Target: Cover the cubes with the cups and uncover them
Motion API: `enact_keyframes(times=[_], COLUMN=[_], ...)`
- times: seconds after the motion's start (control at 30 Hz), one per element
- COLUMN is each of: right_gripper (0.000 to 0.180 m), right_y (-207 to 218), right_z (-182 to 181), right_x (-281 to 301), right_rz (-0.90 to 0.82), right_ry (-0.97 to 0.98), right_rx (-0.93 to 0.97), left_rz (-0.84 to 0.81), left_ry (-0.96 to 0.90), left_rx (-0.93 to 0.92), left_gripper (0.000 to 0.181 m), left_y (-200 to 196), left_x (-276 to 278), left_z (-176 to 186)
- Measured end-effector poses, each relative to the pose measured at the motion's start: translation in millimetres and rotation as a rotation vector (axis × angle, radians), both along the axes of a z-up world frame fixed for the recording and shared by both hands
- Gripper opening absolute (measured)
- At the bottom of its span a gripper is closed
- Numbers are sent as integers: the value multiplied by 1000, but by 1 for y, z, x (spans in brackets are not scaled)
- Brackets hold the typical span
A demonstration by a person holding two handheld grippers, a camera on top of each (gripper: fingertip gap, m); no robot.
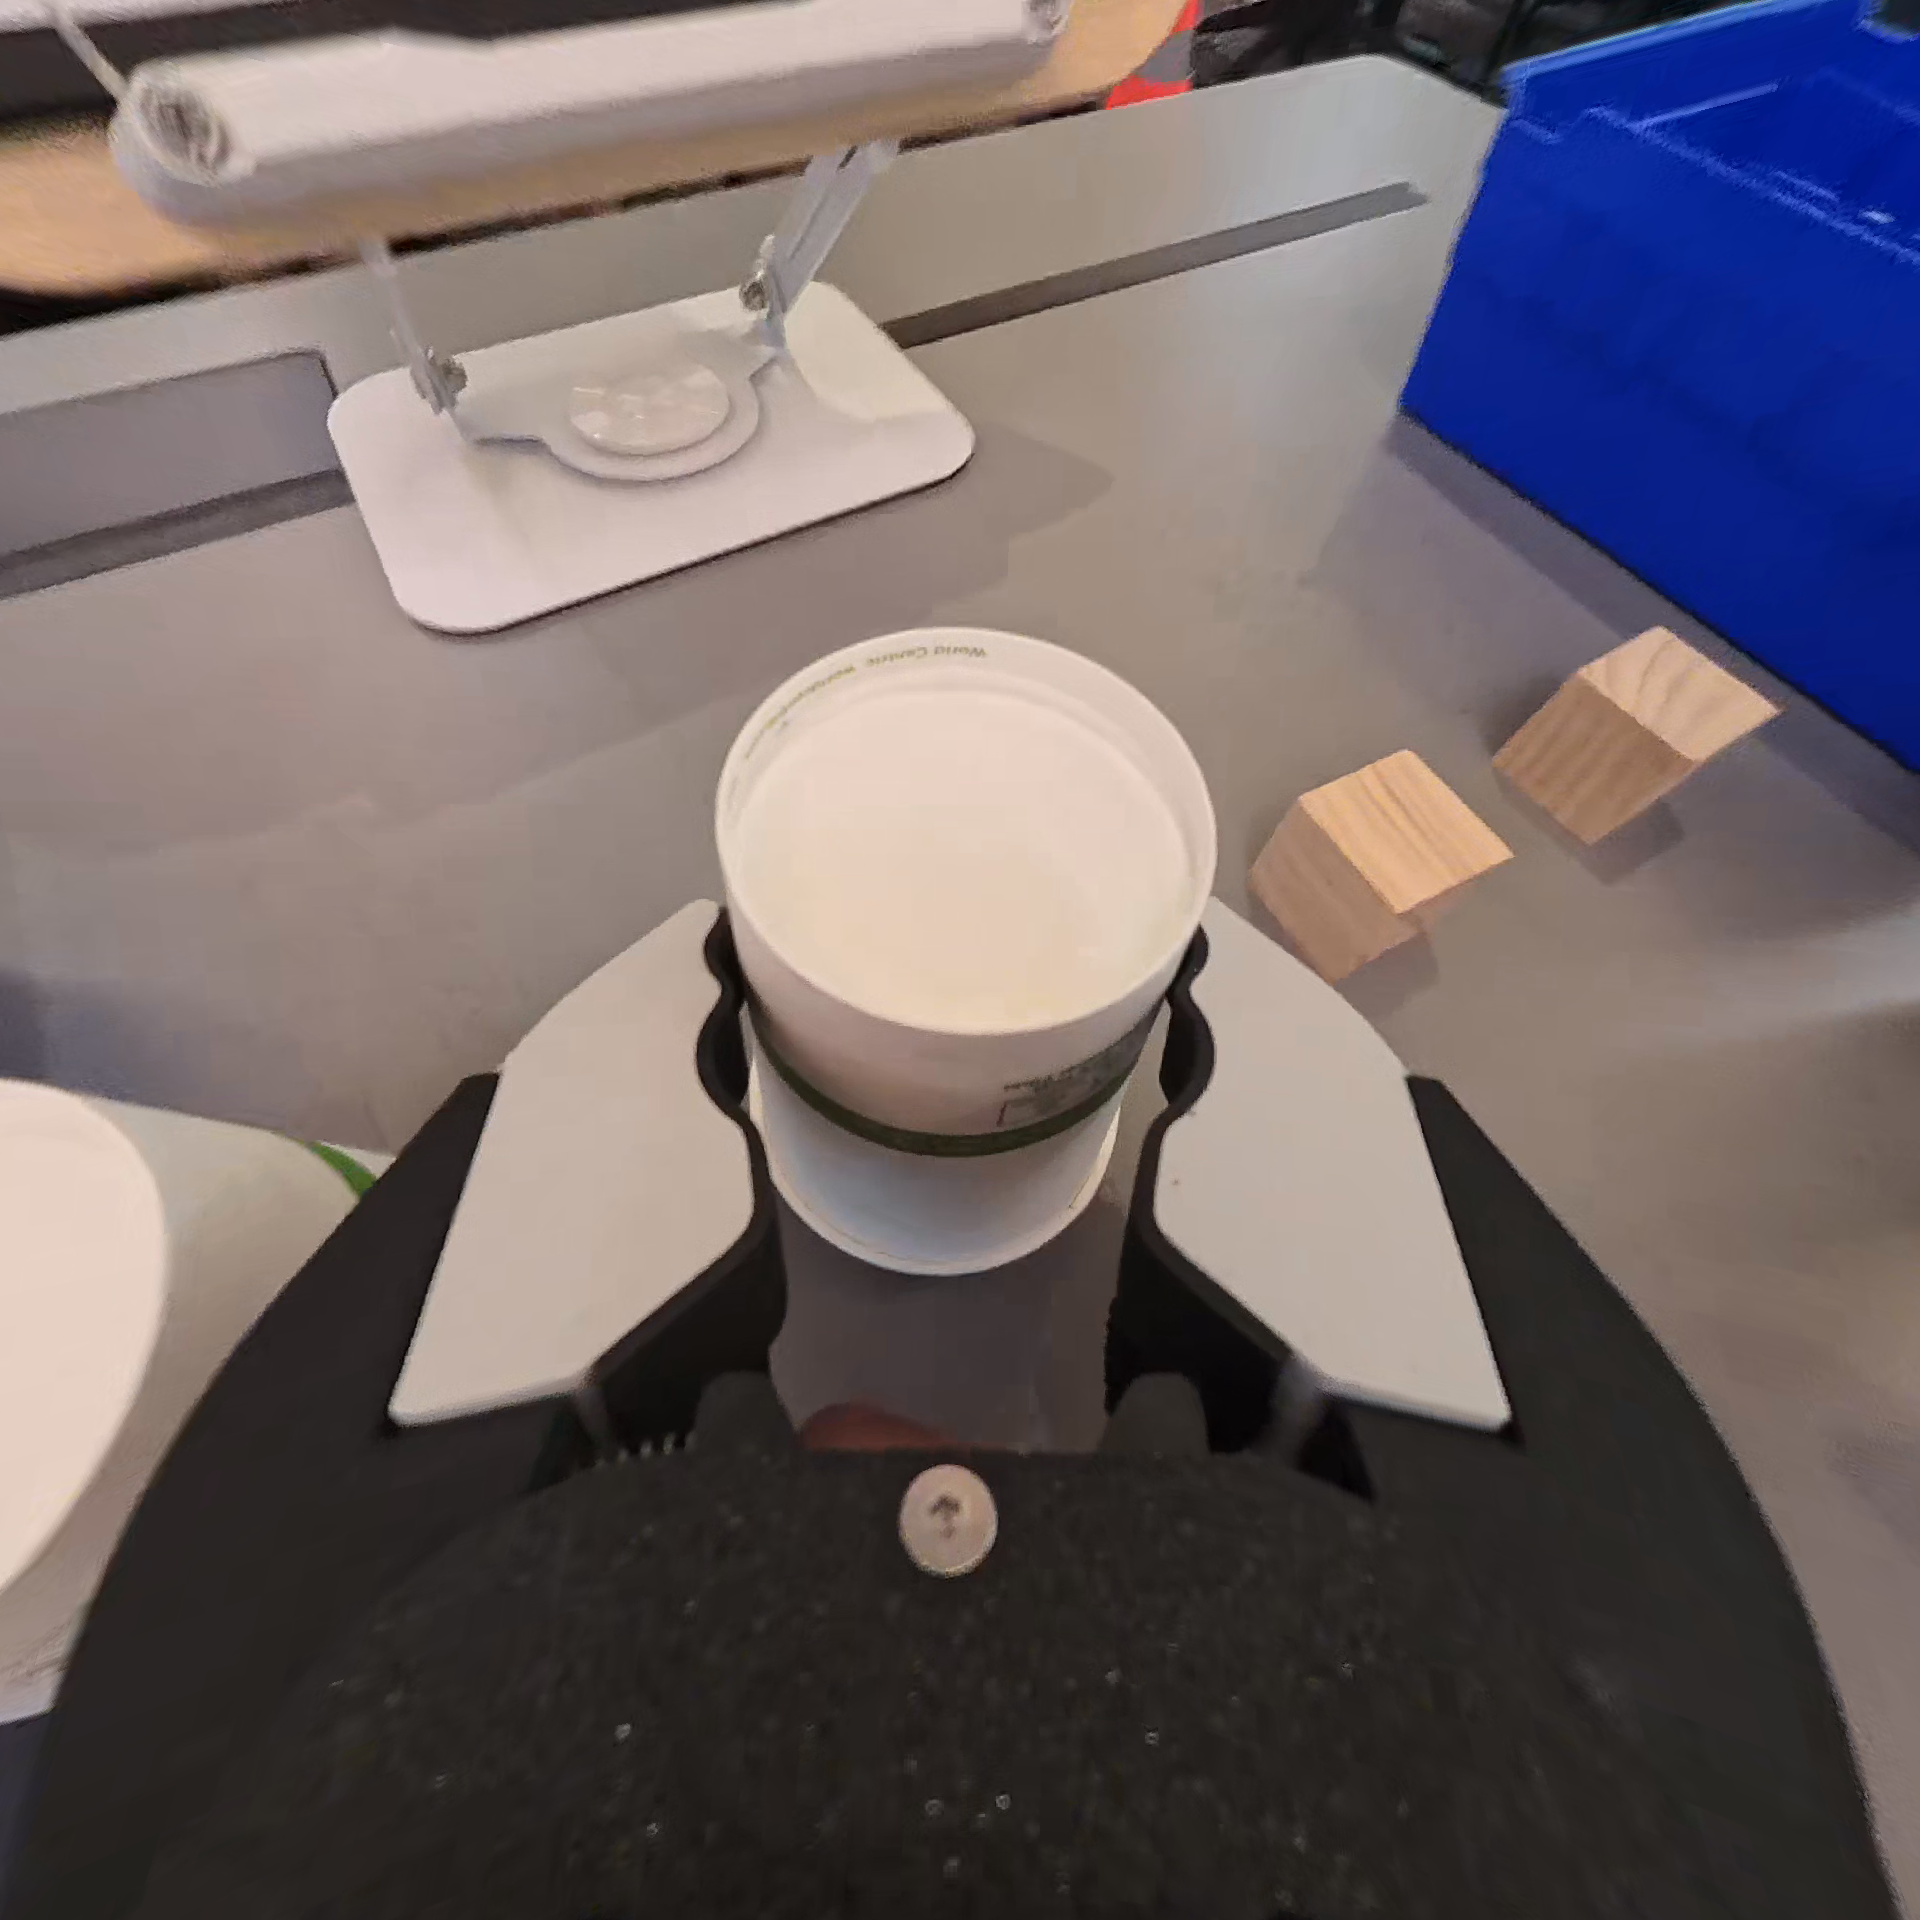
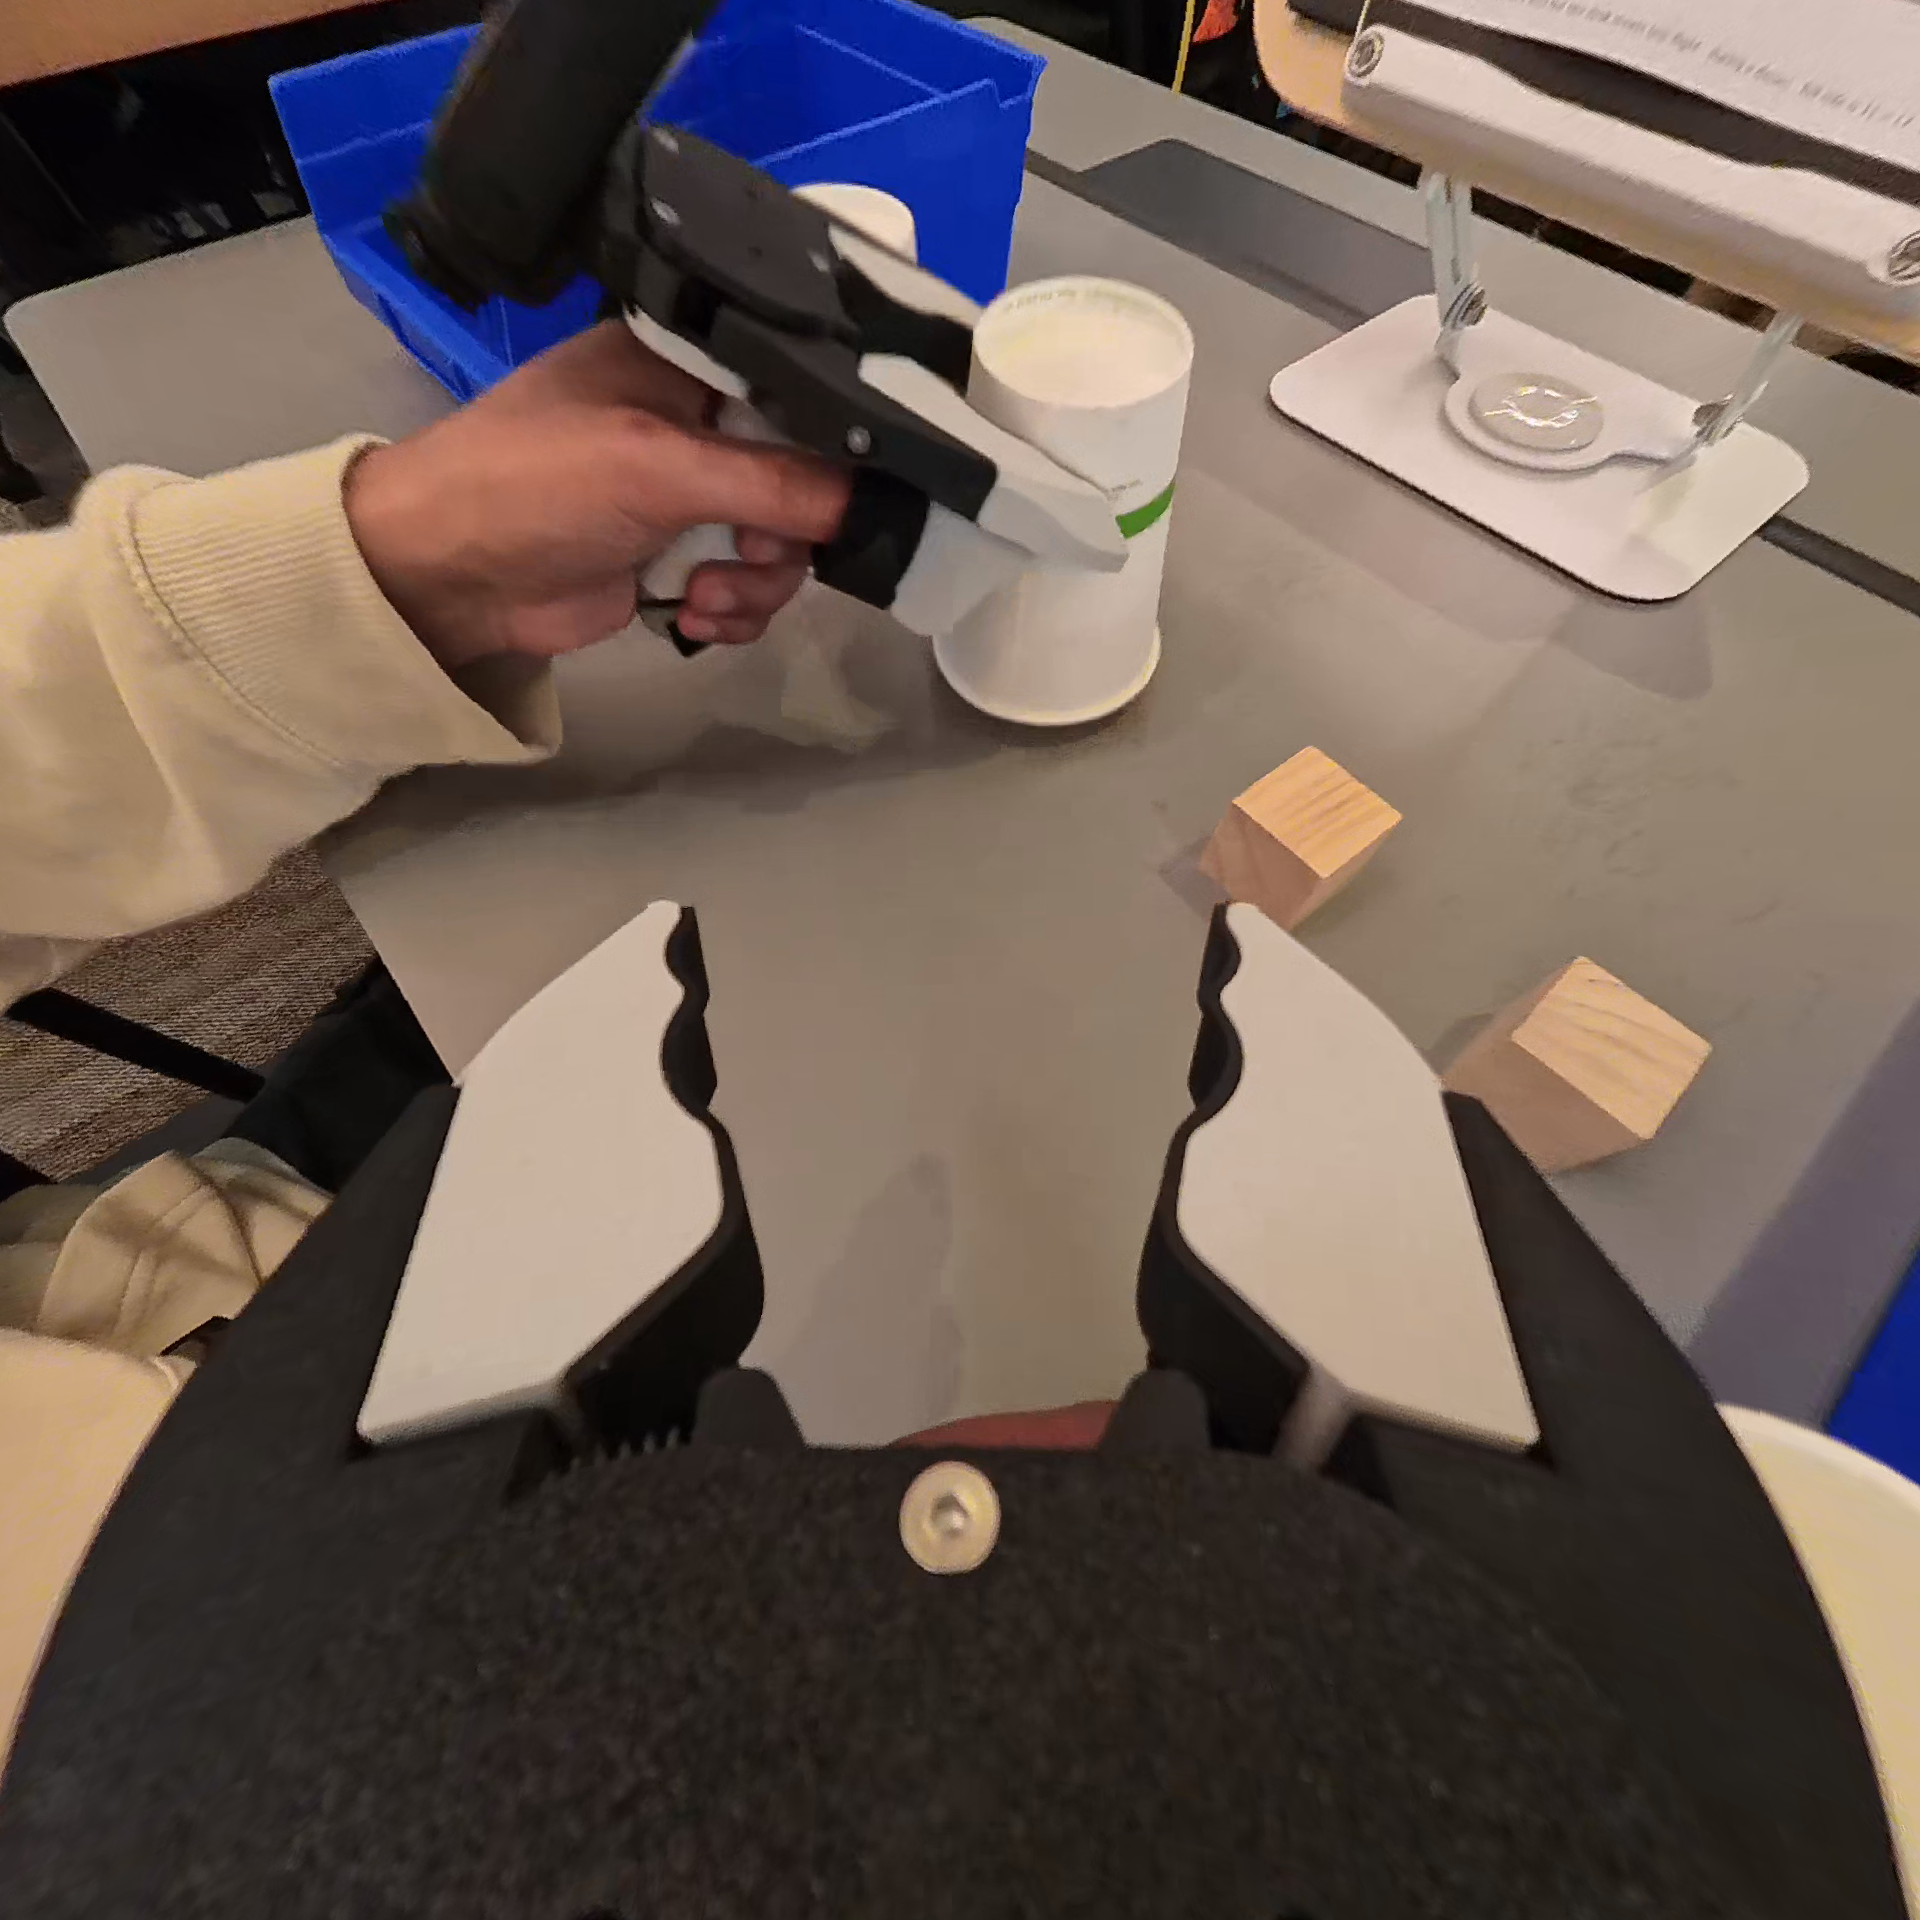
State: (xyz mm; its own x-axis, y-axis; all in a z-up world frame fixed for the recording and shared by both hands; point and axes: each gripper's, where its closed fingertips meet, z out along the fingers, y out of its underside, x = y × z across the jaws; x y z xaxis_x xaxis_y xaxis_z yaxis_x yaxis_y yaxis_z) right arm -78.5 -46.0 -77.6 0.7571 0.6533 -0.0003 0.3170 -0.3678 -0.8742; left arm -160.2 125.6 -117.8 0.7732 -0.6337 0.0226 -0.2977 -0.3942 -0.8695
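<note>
Left wrist view: an inverted white paper cup (image 1: 961, 935) is pinched by the left gripper (image 1: 956, 997), rim down on the grey table (image 1: 312, 831). Whether a cube is hidden under it cannot be told. Two wooden cubes (image 1: 1377, 862) (image 1: 1631, 732) are seen uncovered to the cup's right, near a blue bin (image 1: 1683, 343). A white stand (image 1: 644, 457) is placed at the far side. Right wrist view: the right gripper (image 2: 951, 956) is held spread and empty over bare table, cubes just beside its right finger.
</note>
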Motion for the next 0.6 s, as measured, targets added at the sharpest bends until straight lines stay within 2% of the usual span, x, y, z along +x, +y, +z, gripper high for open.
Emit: enact_keyframes(times=[0.17,0.23,0.37,0.47,0.6], right_gripper=[90,89,89,88,77], right_y=[0,0,-1,-4,-11], right_z=[-6,-5,-3,5,24], right_x=[-7,-9,-15,-23,-39], right_rz=[28,39,63,100,173], right_ry=[45,67,99,161,308], right_rx=[-31,-35,-27,-6,42], left_rz=[-202,-257,-427,-530,-609], left_ry=[186,257,276,90,-306], left_rx=[210,239,304,274,186], left_gripper=[79,79,78,78,79], left_y=[-25,-34,-65,-96,-123], left_x=[-10,-19,-25,-21,-18], left_z=[39,53,86,112,142])
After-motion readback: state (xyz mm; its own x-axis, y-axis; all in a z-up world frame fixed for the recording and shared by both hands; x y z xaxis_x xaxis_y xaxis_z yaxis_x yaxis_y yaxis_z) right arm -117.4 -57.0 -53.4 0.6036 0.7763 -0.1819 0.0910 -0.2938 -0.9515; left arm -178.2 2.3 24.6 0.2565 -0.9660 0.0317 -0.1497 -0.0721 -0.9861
